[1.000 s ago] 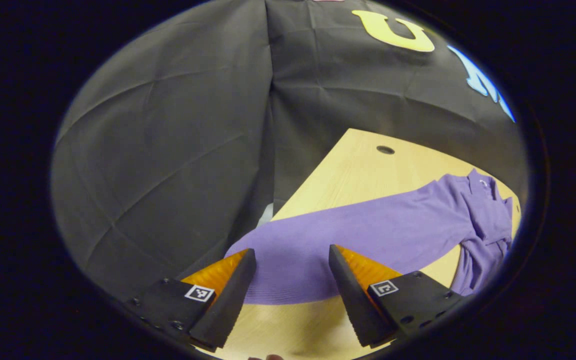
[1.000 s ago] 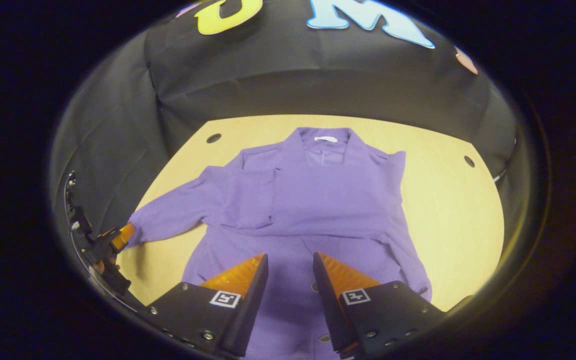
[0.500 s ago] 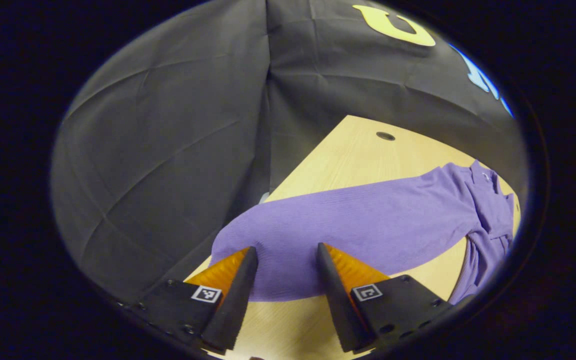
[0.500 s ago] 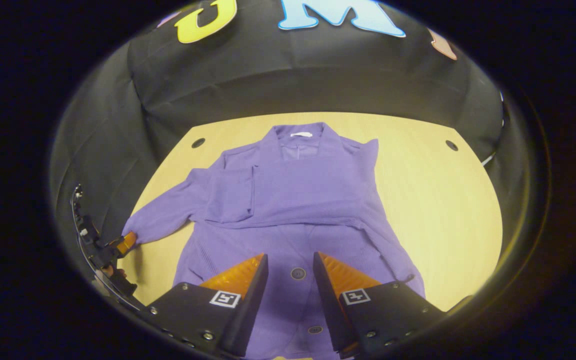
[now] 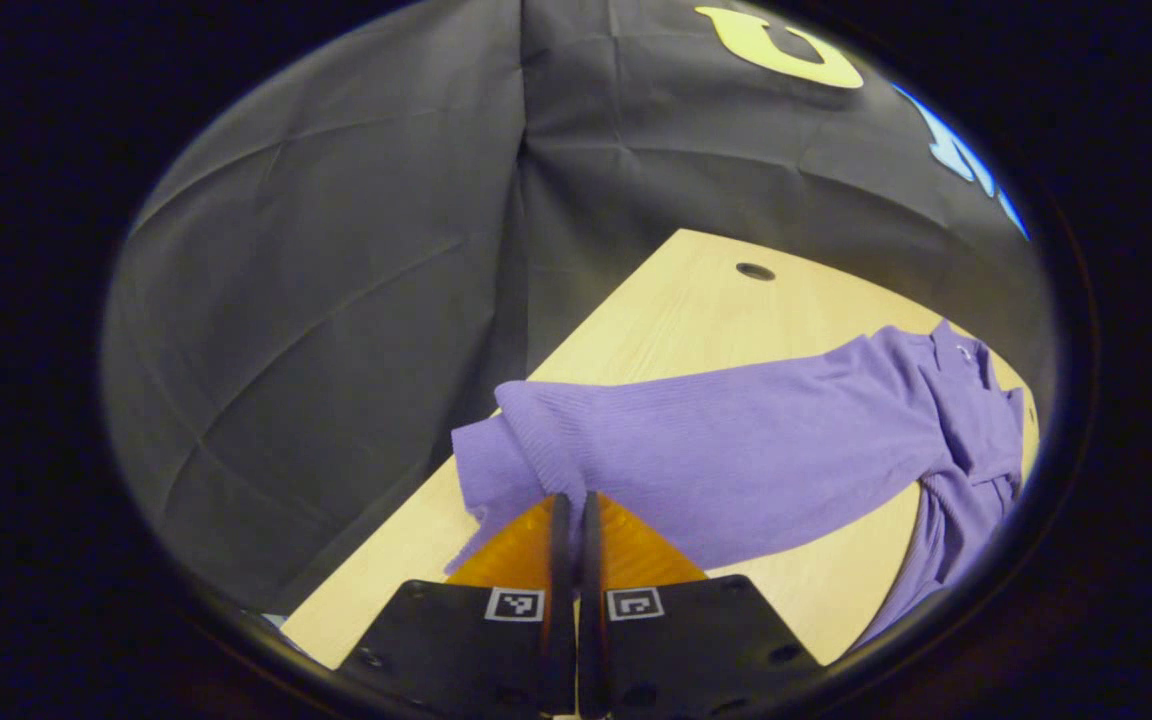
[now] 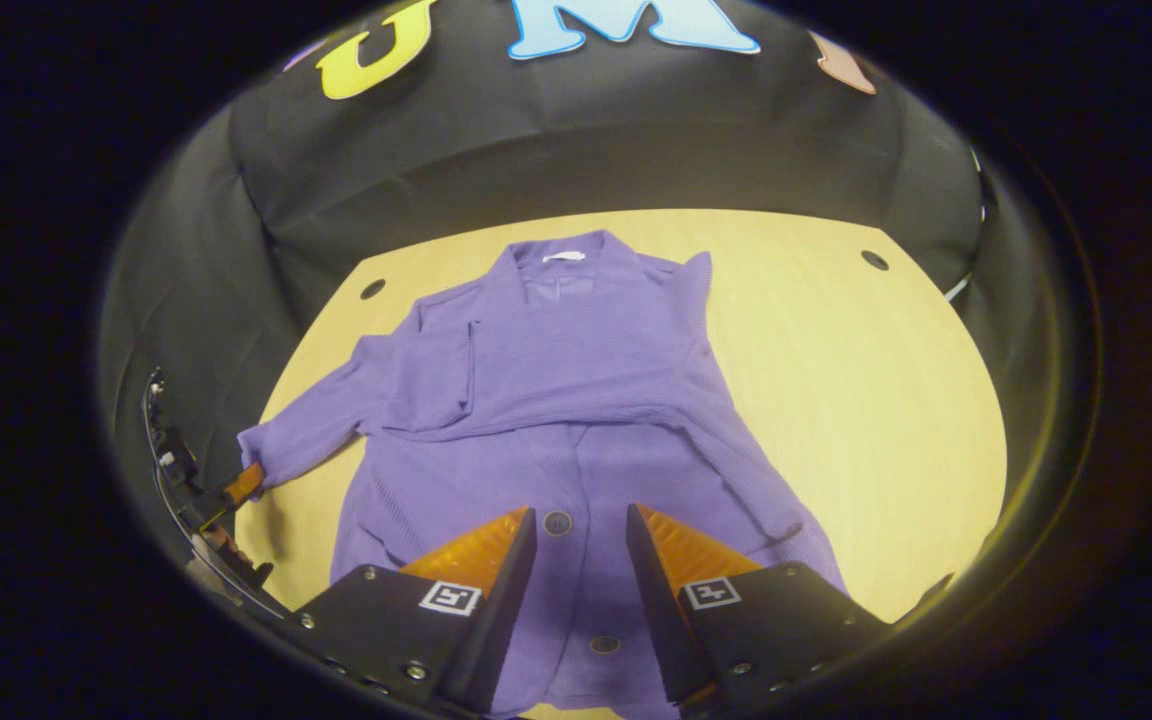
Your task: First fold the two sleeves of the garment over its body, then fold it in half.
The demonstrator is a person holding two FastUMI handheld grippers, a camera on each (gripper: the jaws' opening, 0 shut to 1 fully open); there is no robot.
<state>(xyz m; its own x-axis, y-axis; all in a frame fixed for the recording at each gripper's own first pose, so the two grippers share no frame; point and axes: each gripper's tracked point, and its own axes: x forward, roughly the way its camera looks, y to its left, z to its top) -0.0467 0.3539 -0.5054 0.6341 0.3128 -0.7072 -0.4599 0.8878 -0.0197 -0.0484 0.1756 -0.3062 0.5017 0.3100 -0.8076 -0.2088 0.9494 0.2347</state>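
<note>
Spreading across most of the pale wooden table (image 6: 896, 400), the purple cardigan (image 6: 576, 400) lies face up with its collar toward the booth wall and its buttoned front running down to the near edge. One sleeve is already folded across the chest, lying as a band over the body in the right gripper view; the other sleeve (image 5: 736, 460) reaches out sideways toward the table's side edge. That outstretched sleeve is where the change has come: half a second ago the left gripper (image 5: 569, 510) stood with its jaws apart on either side of the flat cuff (image 5: 516, 440), and now the jaws are pressed together on it, the knit bunched and lifted off the wood just ahead of the fingertips. In the right gripper view the same gripper shows small at the left rim, at the sleeve's end. The right gripper (image 6: 581, 525) hovers over the lower front of the cardigan with its jaws apart, gripping nothing — a dark button (image 6: 557, 522) sits between its fingers. With the cuff pinched, the second sleeve fold looks ready to begin — the cuff likely has to be carried inward over the body, and the half fold comes only after that.
</note>
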